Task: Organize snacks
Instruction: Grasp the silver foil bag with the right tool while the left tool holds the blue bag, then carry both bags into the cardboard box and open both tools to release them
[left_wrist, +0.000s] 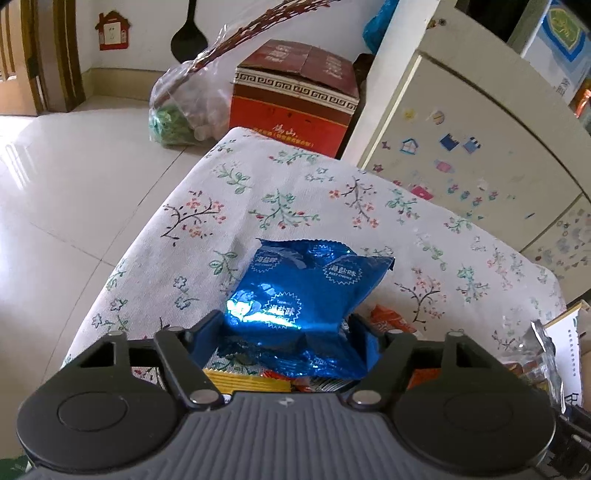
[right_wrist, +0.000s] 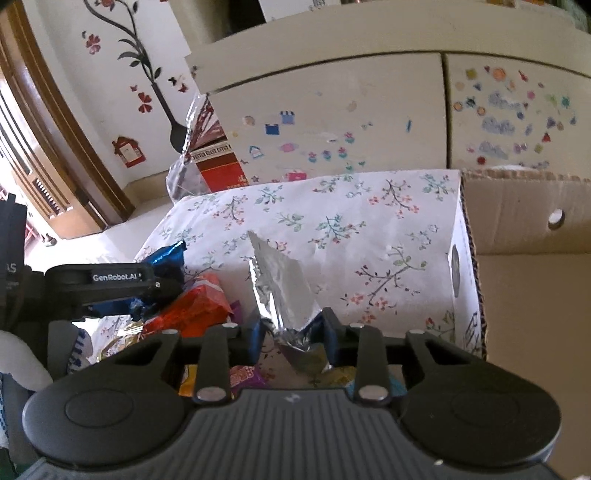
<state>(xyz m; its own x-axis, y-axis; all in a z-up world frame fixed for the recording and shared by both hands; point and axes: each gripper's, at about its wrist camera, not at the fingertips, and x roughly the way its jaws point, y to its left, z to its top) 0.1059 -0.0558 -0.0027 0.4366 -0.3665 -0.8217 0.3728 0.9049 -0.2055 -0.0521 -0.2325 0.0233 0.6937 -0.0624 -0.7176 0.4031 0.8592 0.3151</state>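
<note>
My left gripper (left_wrist: 291, 328) is shut on a shiny blue snack packet (left_wrist: 306, 291) and holds it above the floral tablecloth (left_wrist: 295, 192). Yellow and orange packets (left_wrist: 247, 382) lie under it. My right gripper (right_wrist: 293, 328) is shut on a silver foil packet (right_wrist: 282, 288) that stands up between the jaws. In the right wrist view the left gripper (right_wrist: 110, 286) is at the left with the blue packet (right_wrist: 168, 258), above an orange-red packet (right_wrist: 195, 306). Purple and yellow packets (right_wrist: 242, 376) lie below the right gripper.
An open cardboard box (right_wrist: 524, 236) stands at the table's right edge. A cream cabinet with stickers (right_wrist: 369, 122) is behind the table. A red carton (left_wrist: 295, 96) and a plastic bag (left_wrist: 181, 107) sit on the tiled floor beyond the table's far end.
</note>
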